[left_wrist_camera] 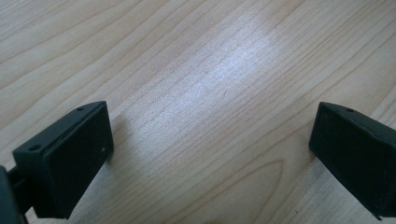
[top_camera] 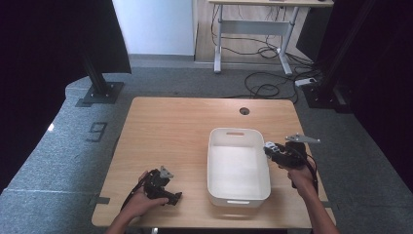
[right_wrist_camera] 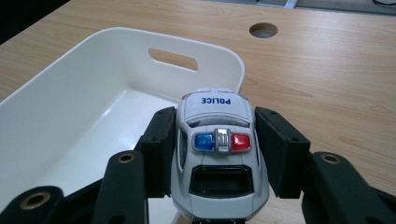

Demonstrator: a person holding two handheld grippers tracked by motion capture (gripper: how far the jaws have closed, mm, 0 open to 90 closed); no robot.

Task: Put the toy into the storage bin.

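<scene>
White plastic bin sits on my wooden bench with nothing in it. My right claw pinches a toy police car by its sides, held above the bin's near rim, its long axis running away from me, the POLICE end pointing toward the bin's handle slot. My left claw is spread wide over bare bench, holding nothing.

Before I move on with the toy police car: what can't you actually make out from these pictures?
- Police car: its underside and wheels, hidden by the right tool in the right gripper view; in the high view it is too small to read.
- White bin: the near end of its floor, cut off by the edge of the right gripper view.
- Left tool: its body, cut off by the bottom edge of the left gripper view.
</scene>
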